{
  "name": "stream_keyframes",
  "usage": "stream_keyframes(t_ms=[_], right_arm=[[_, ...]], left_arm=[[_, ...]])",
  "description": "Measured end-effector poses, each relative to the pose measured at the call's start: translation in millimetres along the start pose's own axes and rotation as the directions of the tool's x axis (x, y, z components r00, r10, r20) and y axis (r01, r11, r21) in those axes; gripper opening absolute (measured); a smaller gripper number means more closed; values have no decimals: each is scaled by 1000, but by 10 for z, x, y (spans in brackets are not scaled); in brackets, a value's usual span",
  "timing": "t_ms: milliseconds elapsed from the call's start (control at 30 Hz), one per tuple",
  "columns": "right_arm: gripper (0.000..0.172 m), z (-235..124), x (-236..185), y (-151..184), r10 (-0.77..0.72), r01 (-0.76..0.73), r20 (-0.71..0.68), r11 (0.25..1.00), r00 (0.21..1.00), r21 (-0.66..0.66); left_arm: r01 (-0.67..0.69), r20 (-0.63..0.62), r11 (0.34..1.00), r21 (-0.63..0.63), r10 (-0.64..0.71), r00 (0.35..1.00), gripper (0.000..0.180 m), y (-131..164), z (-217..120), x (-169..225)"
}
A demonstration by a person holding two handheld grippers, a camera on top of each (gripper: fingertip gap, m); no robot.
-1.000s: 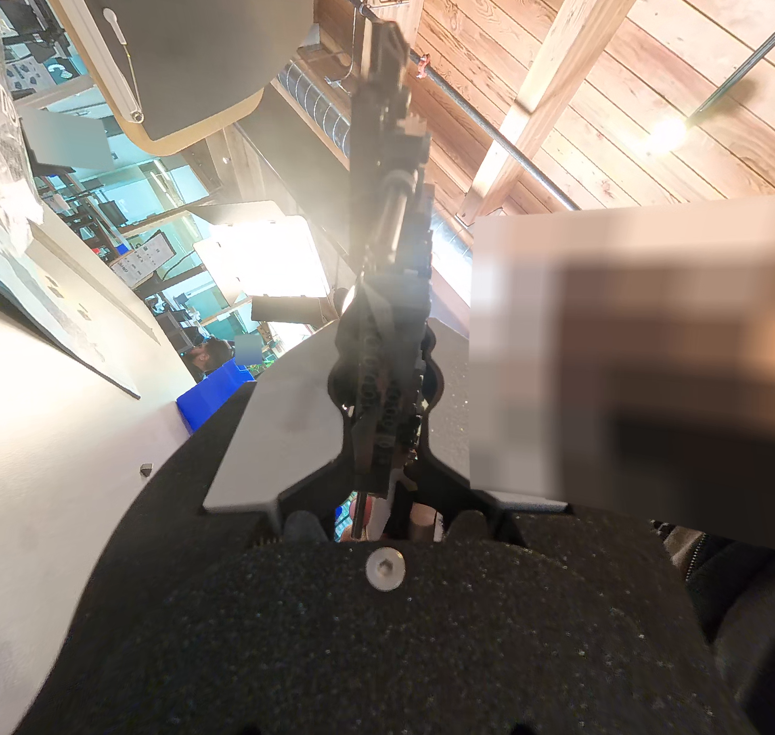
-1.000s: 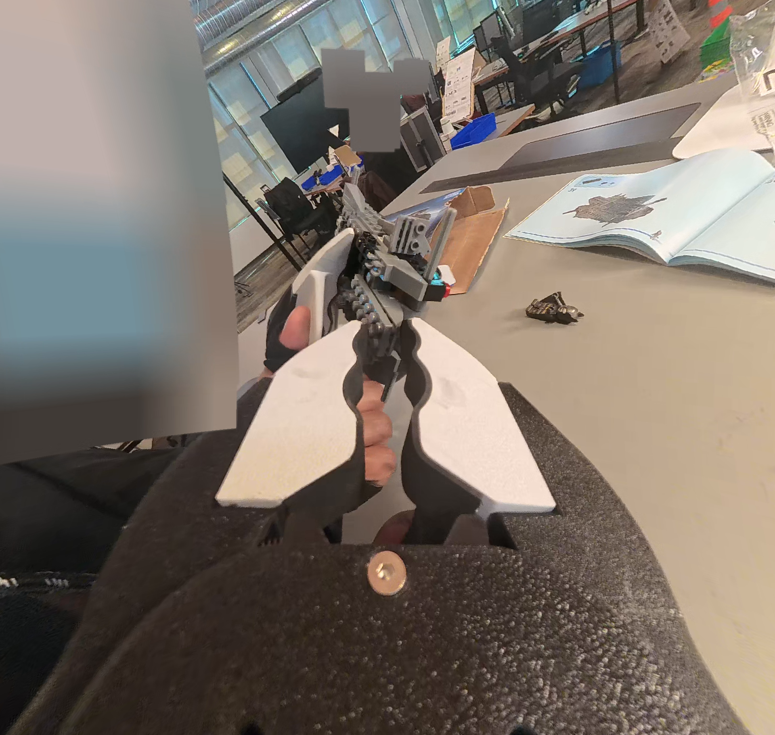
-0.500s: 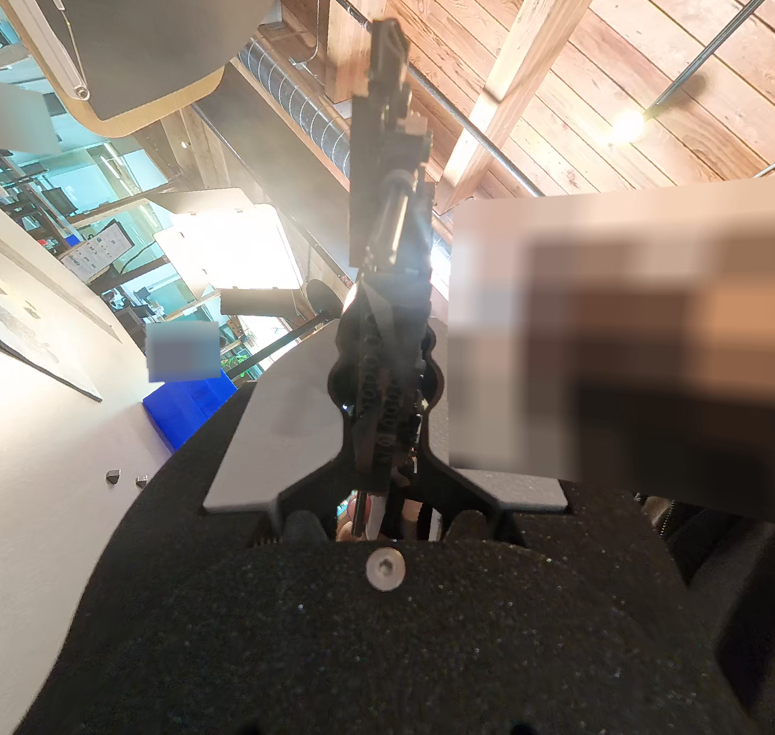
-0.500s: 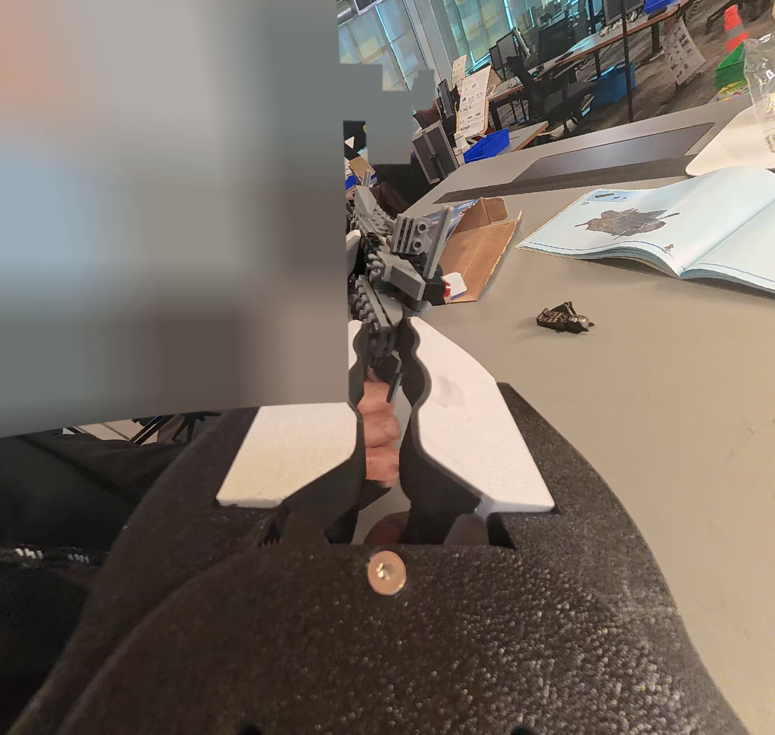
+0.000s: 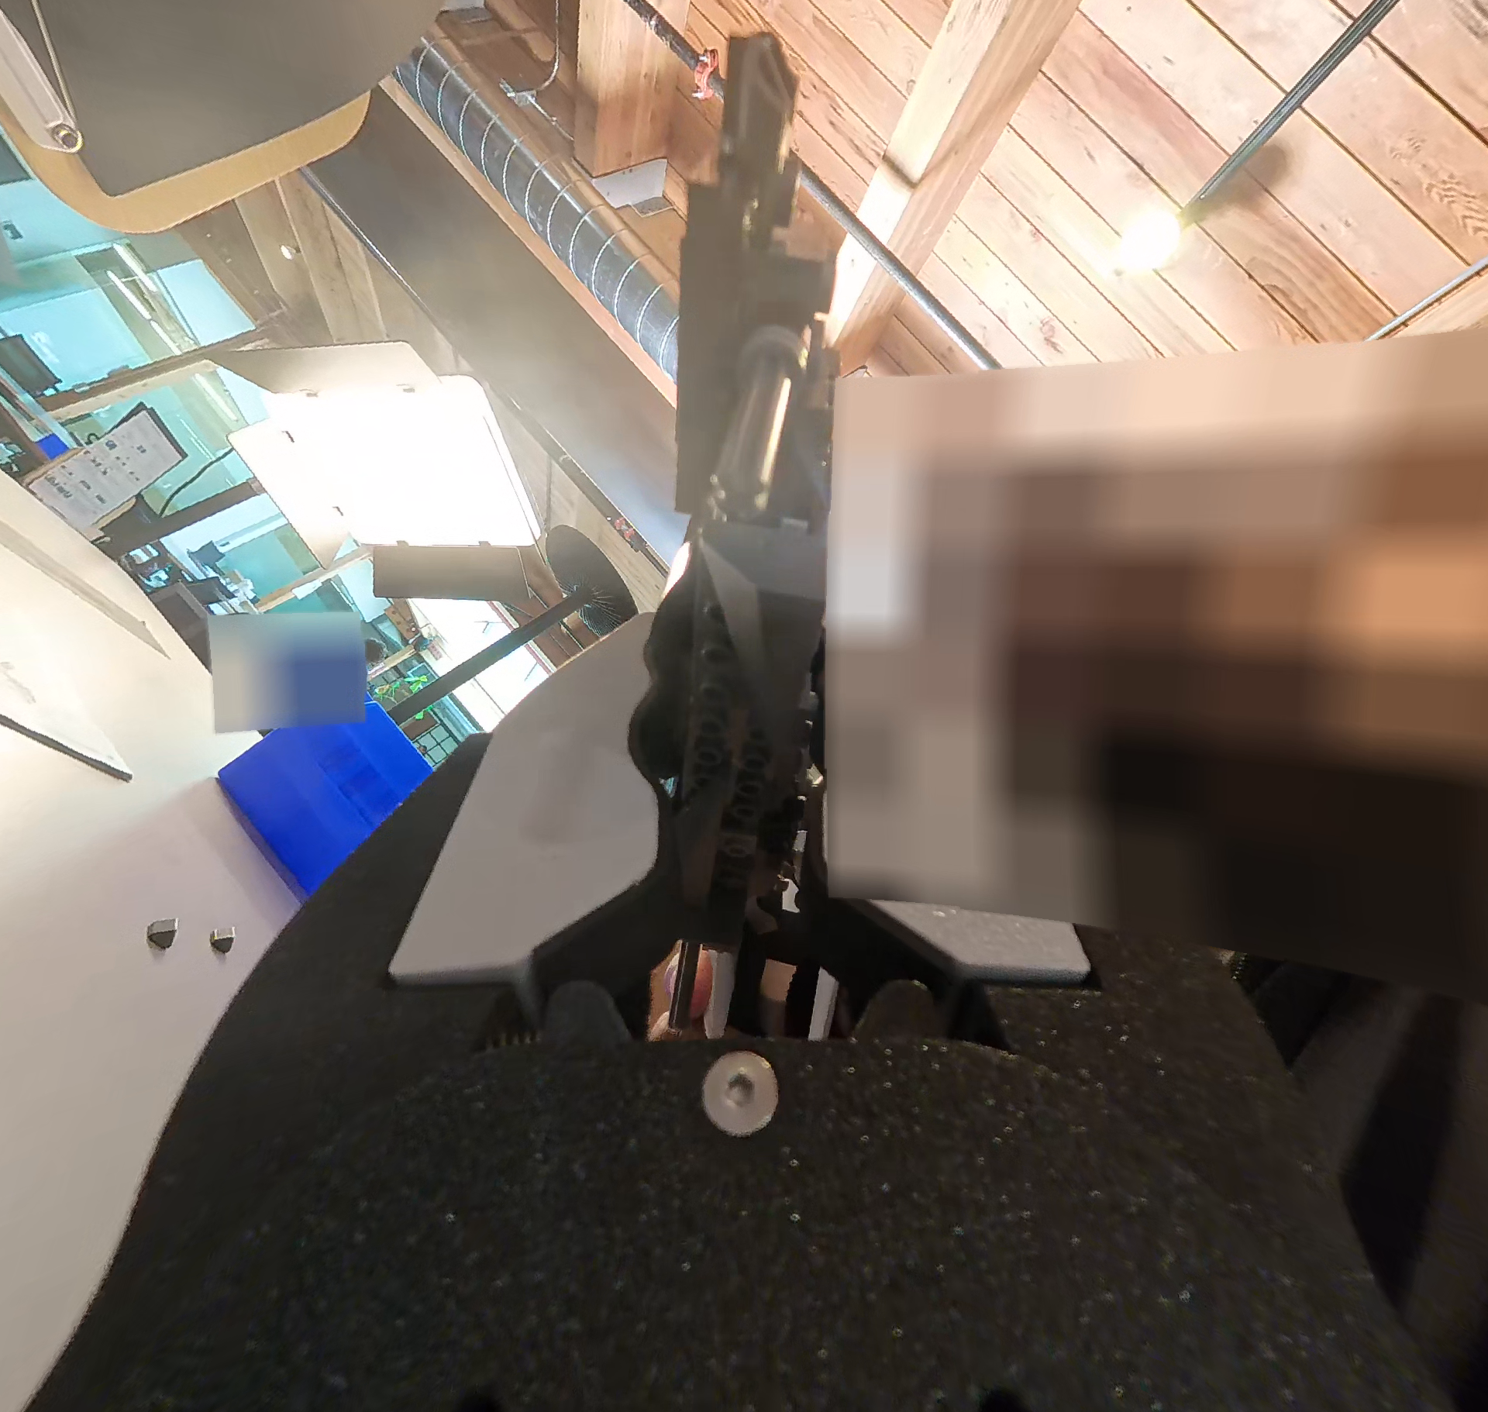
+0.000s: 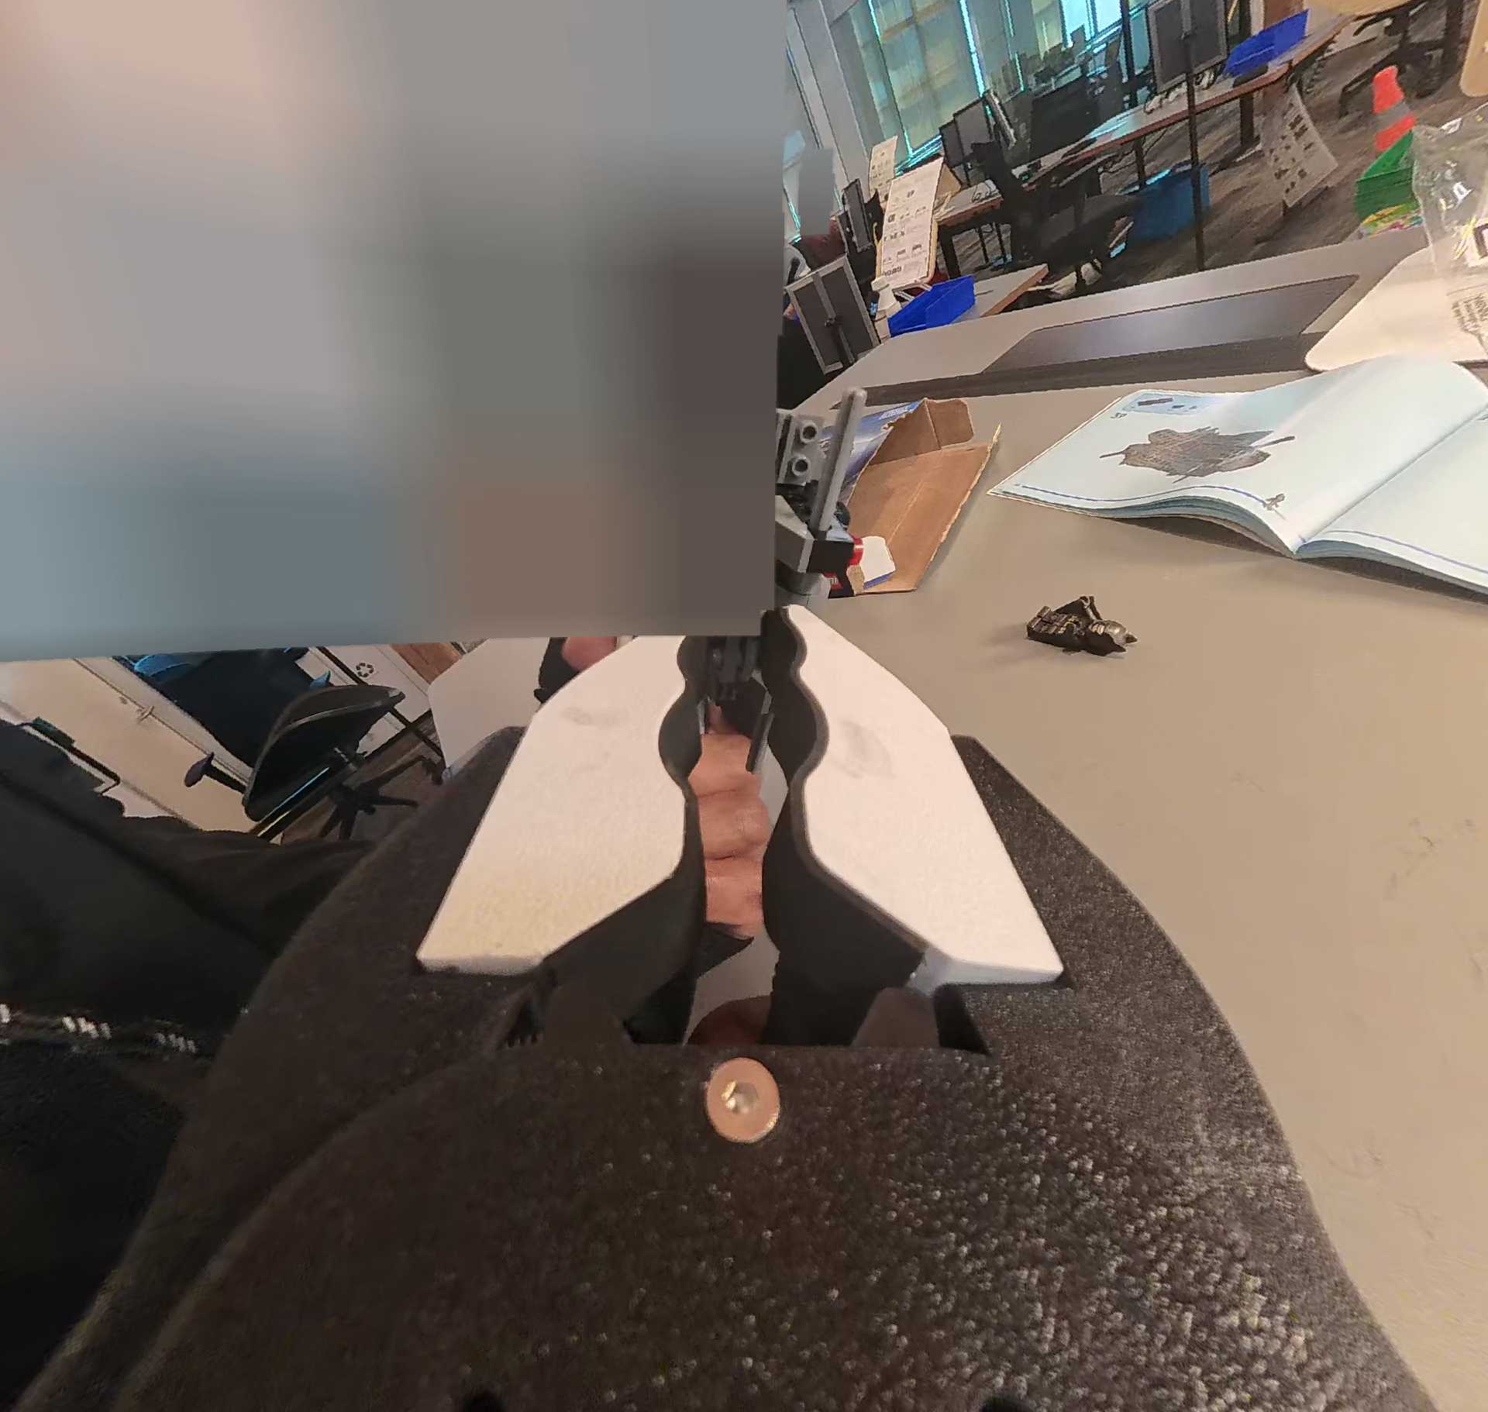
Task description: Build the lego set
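Note:
In the left wrist view my left gripper (image 5: 737,649) points up at the wooden ceiling and is shut on a long dark grey and black brick model (image 5: 749,423), which stands out past the fingertips. The left finger (image 5: 564,794) shows; a blurred patch covers most of the right one. In the right wrist view my right gripper (image 6: 733,649) is shut on the lower end of the same brick model (image 6: 813,504), whose grey studded part rises beside a blurred patch. The left gripper's white finger (image 6: 483,697) and a hand (image 6: 729,834) show just behind my right fingers.
On the grey table (image 6: 1127,850) lie a small dark brick piece (image 6: 1079,626), a flattened cardboard box (image 6: 918,504), an open pale blue booklet (image 6: 1256,471) and a long dark mat (image 6: 1167,335). Office desks and chairs stand beyond. A blue bin (image 5: 322,794) shows in the left wrist view. About 6 cm separates my left fingertips from my right. About 15 cm separates my left fingertips from the small dark brick piece (image 6: 1079,626).
Both grippers have kept their hold on the brick model while both views swung a little. The model sits the same in both grasps.

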State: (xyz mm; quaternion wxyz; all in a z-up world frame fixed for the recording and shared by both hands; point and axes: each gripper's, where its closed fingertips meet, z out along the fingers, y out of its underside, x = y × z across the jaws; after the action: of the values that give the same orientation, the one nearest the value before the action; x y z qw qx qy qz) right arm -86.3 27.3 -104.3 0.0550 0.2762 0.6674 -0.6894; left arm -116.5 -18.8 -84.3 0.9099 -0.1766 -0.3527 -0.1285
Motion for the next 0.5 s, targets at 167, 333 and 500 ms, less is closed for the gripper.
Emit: stream_keyframes(t_ms=[167, 333, 500], right_arm=[[13, 4, -5, 0, 2, -2, 2, 1000, 1000, 2], [13, 18, -7, 16, 15, -15, 5, 1000, 1000, -8], [13, 40, -22, 32, 35, -35, 13, 999, 999, -26]], left_arm=[[7, -11, 1000, -1, -7, 1000, 32, -5, -1, 2], [16, -9, 1000, 3, -16, 1000, 32, -14, -24, -13], [59, -2, 998, 25, -59, 998, 32, -30, -71, -60]])
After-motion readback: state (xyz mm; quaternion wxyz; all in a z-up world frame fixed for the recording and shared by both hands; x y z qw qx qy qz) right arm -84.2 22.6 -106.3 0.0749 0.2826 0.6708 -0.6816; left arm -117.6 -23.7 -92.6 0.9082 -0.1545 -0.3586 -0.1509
